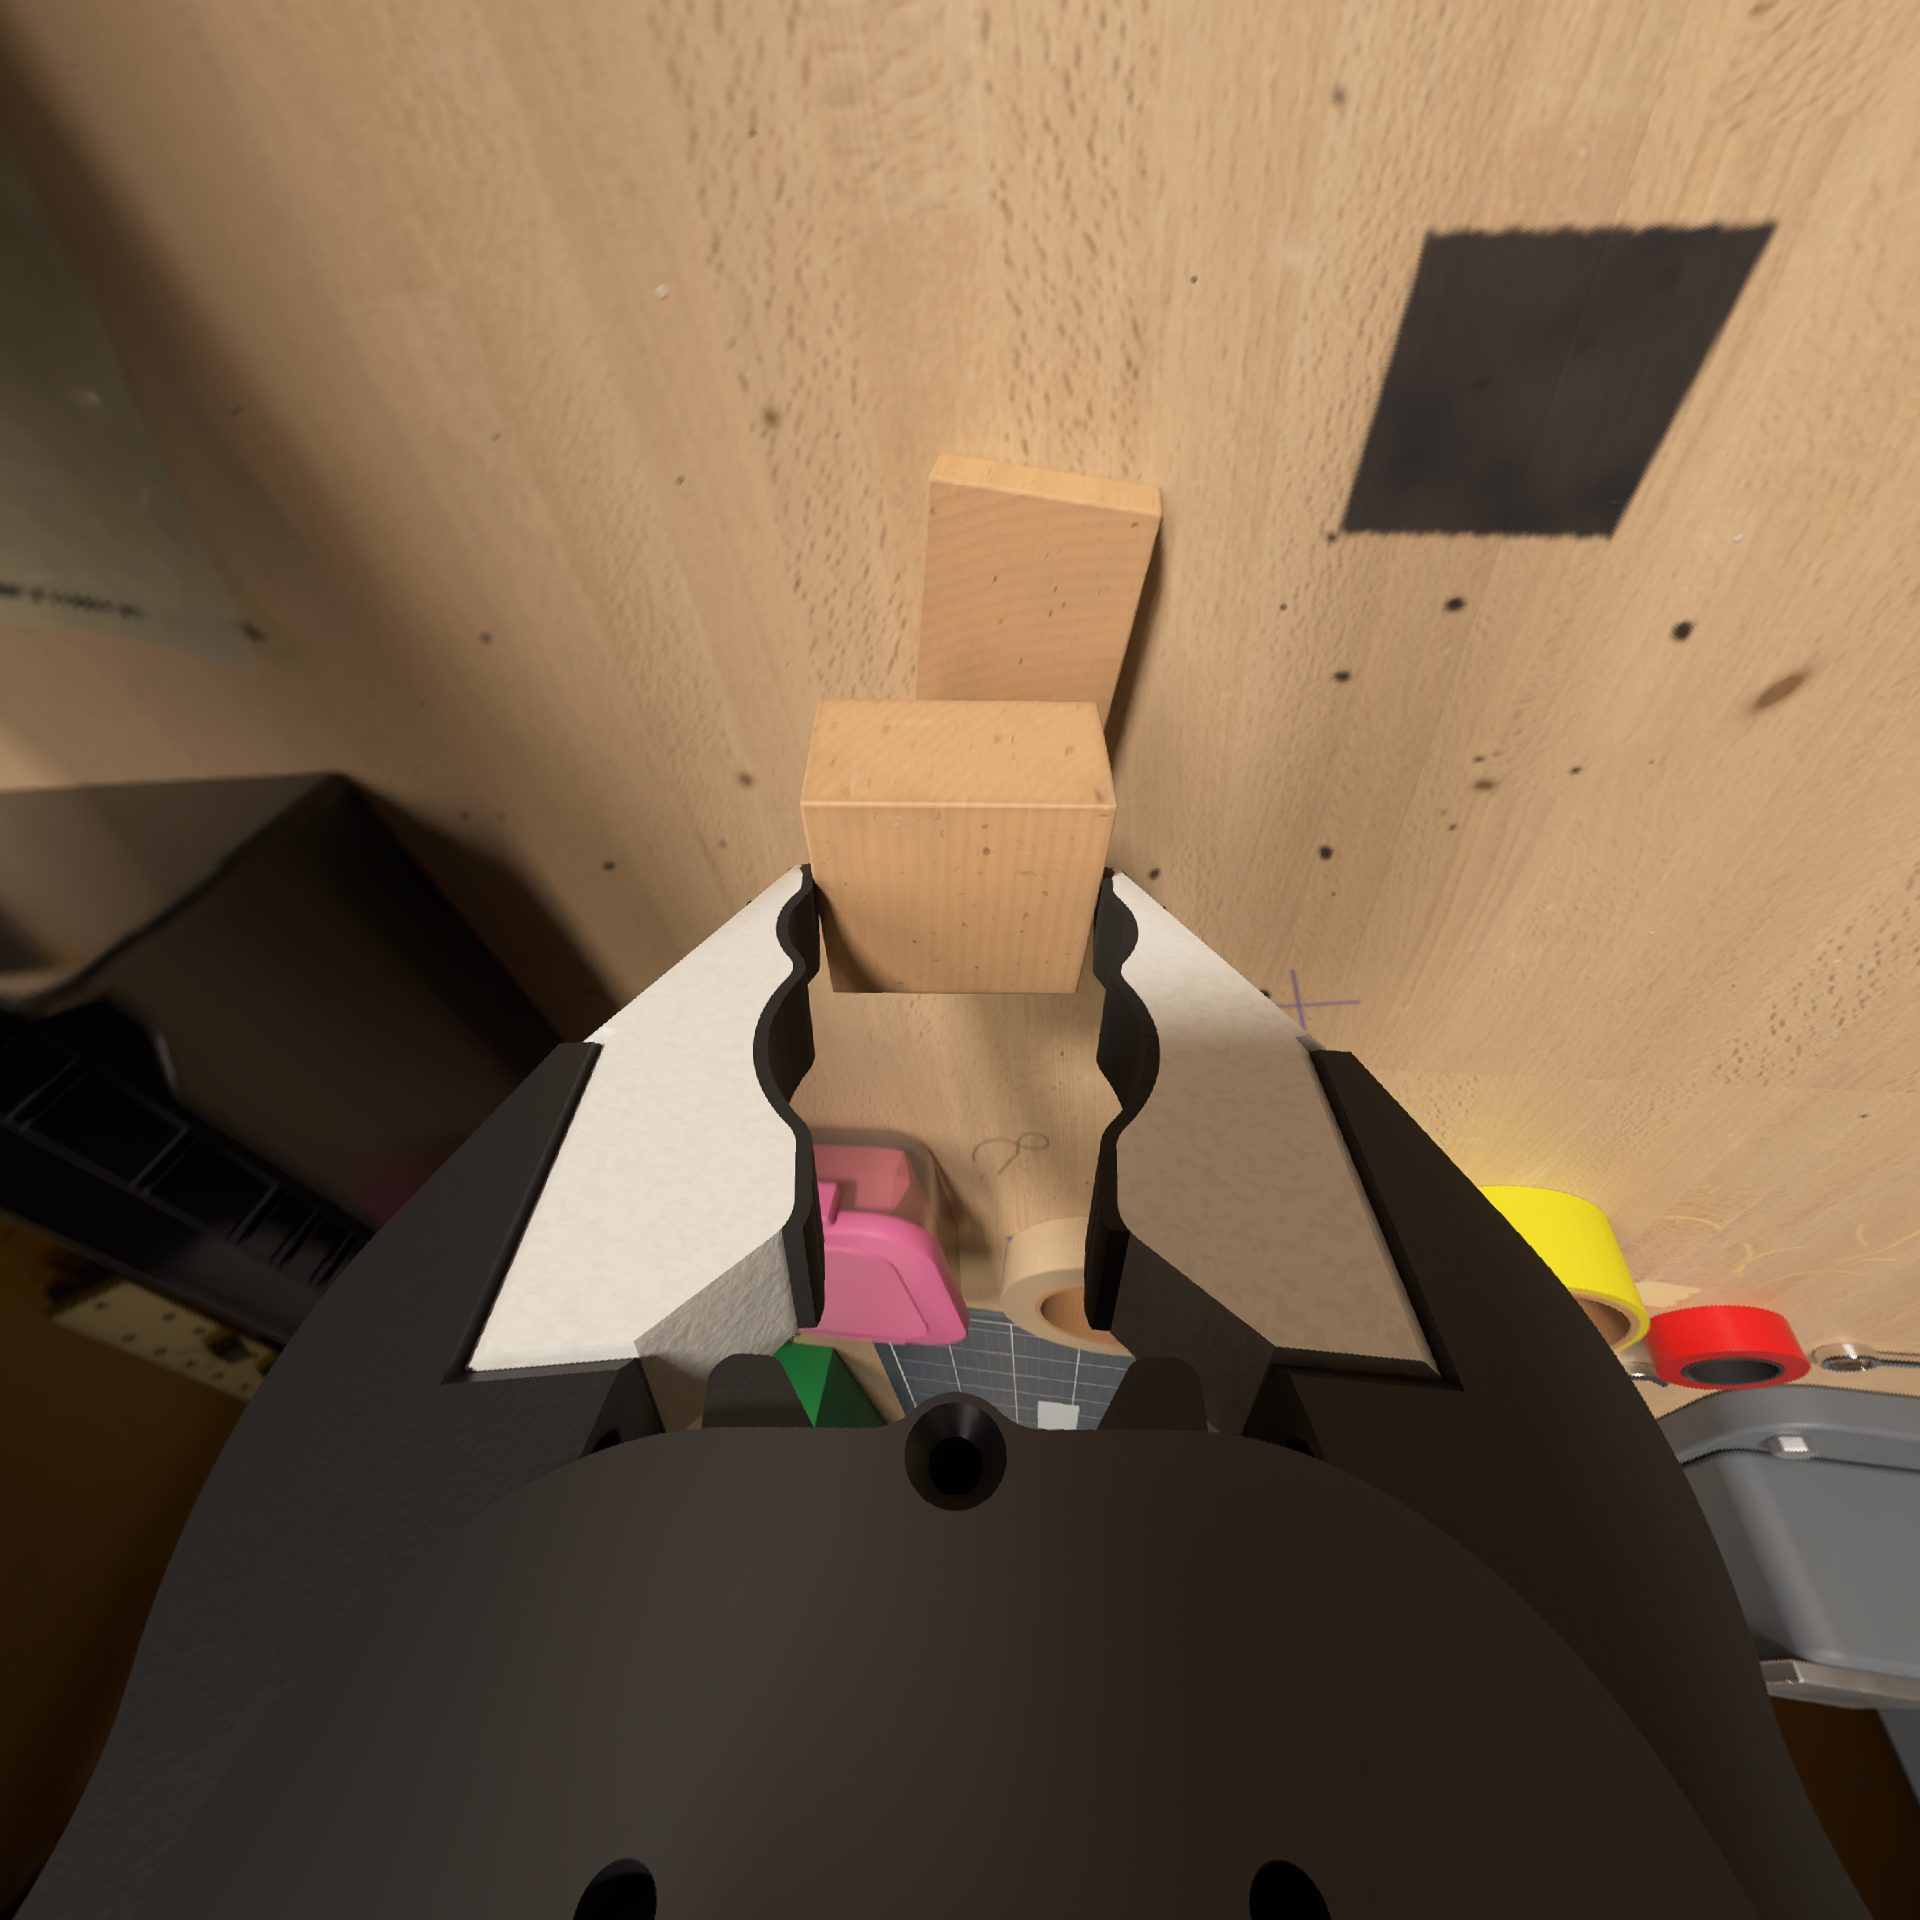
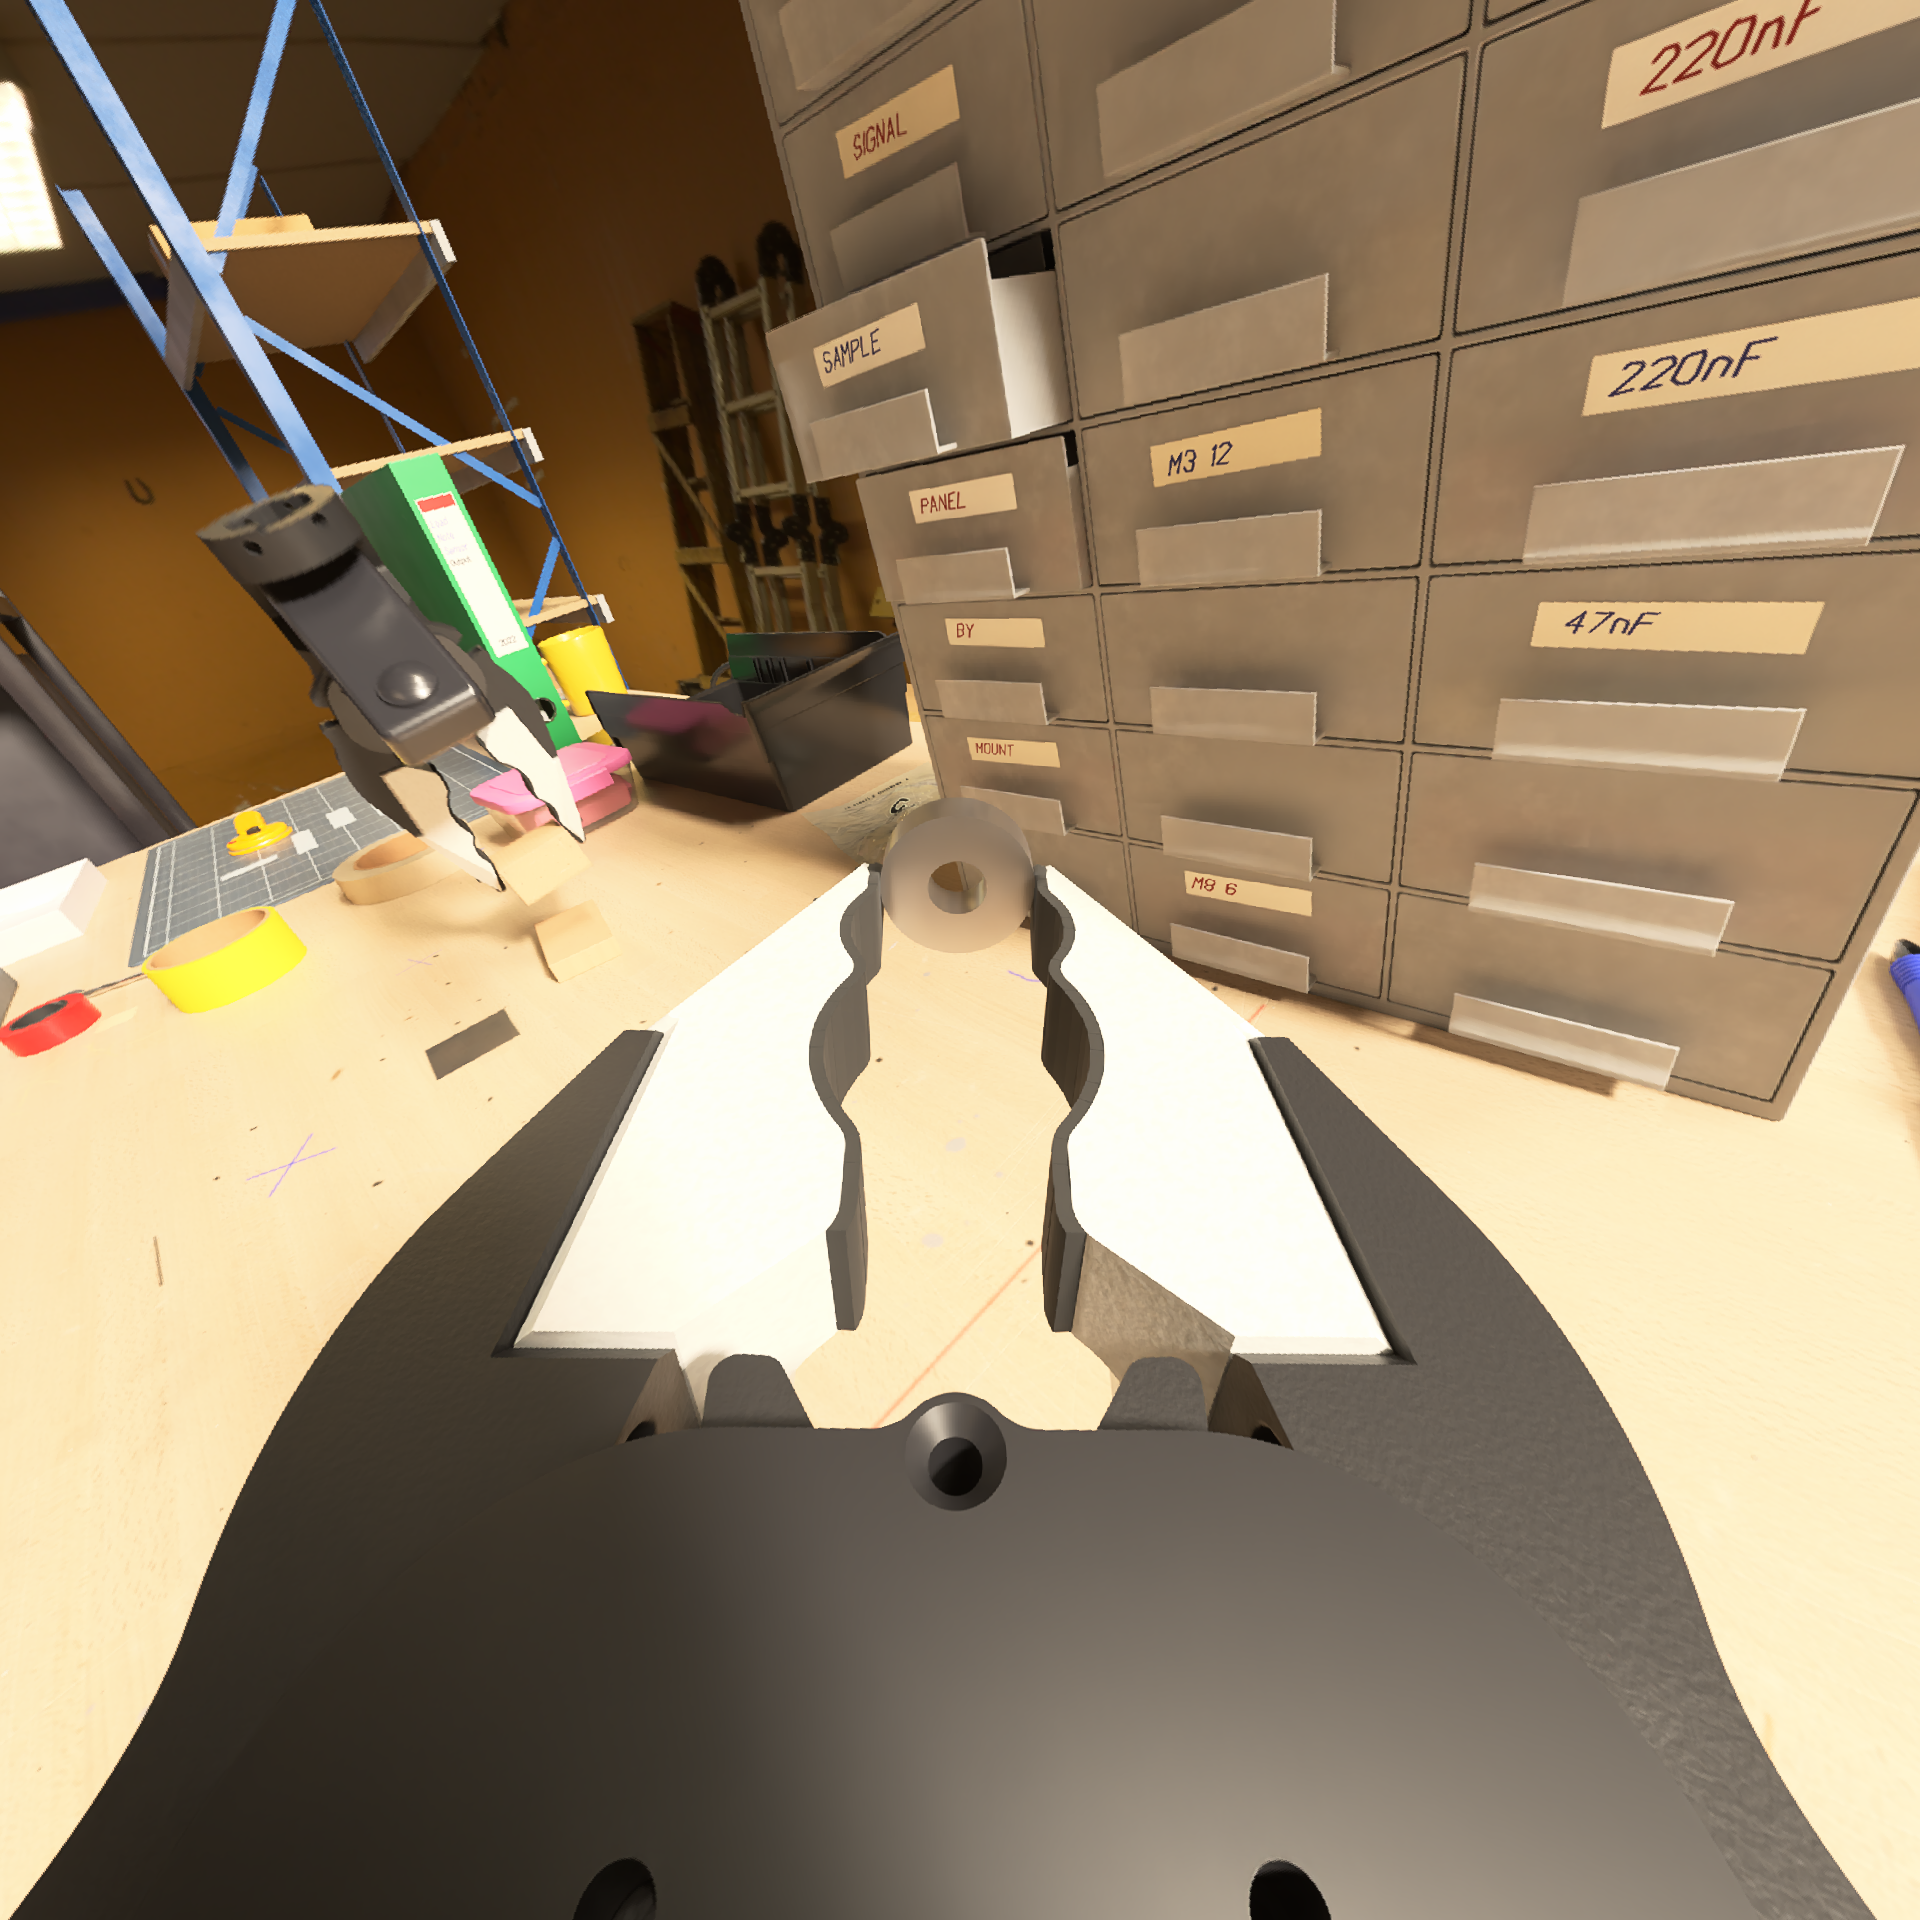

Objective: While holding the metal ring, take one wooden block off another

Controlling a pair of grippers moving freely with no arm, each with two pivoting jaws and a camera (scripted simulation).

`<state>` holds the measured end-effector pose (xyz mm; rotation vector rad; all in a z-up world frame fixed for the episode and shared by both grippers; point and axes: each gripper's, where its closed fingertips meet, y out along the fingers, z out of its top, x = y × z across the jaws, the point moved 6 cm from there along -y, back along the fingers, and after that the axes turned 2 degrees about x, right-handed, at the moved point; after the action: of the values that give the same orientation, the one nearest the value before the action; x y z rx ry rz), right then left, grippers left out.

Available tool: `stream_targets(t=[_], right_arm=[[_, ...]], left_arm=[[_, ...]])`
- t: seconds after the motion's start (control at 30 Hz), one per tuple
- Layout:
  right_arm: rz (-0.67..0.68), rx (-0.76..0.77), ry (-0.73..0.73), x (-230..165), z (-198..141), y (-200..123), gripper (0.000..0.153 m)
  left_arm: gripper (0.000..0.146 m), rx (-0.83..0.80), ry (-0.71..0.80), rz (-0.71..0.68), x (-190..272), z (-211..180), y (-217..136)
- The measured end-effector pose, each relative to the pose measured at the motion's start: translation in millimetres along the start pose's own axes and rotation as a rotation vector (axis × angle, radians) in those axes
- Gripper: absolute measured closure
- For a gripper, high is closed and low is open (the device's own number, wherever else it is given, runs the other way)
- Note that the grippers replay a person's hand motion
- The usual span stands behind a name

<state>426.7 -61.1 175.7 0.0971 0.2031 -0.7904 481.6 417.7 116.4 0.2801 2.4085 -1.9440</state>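
My left gripper (image 1: 956, 883) is shut on a wooden block (image 1: 956, 821) and holds it by its sides above the wooden table (image 1: 520, 416). A second wooden block (image 1: 1039, 582) lies on the table just beyond and below it. In the right wrist view the left gripper (image 2: 530, 847) holds its block (image 2: 545, 862) a little above the other block (image 2: 577, 940). My right gripper (image 2: 956, 883) is shut on a grey metal ring (image 2: 912, 894), held upright at the fingertips above the table.
A grey drawer cabinet (image 2: 1455, 623) stands close on the right. A black tape patch (image 1: 1548, 384), yellow tape roll (image 2: 223, 956), red tape roll (image 2: 47, 1023), beige tape roll (image 2: 390, 868), pink box (image 2: 582, 784), black tray (image 2: 790, 717) and grey bin (image 1: 1818, 1538) surround the blocks.
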Motion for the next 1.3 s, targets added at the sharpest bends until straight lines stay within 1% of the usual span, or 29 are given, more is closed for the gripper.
stream_targets(t=[0.17, 0.4, 0.57, 0.67, 0.77, 0.83, 0.9, 1.03, 1.17, 1.3], right_arm=[[0.002, 0.004, 0.008, 1, 0, 0, 0.125], [0.003, 0.023, 0.018, 2, 5, -3, 0.125], [0.008, 0.035, 0.029, 2, 8, -5, 0.125], [0.023, 0.034, 0.022, 0, 10, -4, 0.125], [0.028, 0.037, 0.011, -2, 13, -5, 0.125], [0.029, 0.045, 0.008, -2, 17, -7, 0.125], [0.027, 0.06, 0.013, 0, 21, -11, 0.125], [0.01, 0.088, 0.015, 9, 30, -20, 0.125], [-0.027, 0.111, 0.016, 22, 37, -32, 0.125], [-0.057, 0.13, 0.03, 35, 40, -41, 0.125]], left_arm=[[0.093, 0.044, -0.081, 0.082, 1, -14, -31], [0.093, 0.165, -0.243, 0.228, 9, -32, -70], [0.093, 0.315, -0.357, 0.324, 28, -34, -106], [0.093, 0.388, -0.37, 0.342, 45, -20, -127], [0.093, 0.458, -0.335, 0.319, 62, 8, -148], [0.093, 0.482, -0.291, 0.265, 73, 32, -162], [0.093, 0.473, -0.212, 0.224, 82, 63, -174], [0.093, 0.432, -0.015, 0.176, 95, 136, -193], [0.093, 0.355, 0.21, 0.228, 103, 213, -194], [0.093, 0.306, 0.429, 0.288, 114, 285, -174]])
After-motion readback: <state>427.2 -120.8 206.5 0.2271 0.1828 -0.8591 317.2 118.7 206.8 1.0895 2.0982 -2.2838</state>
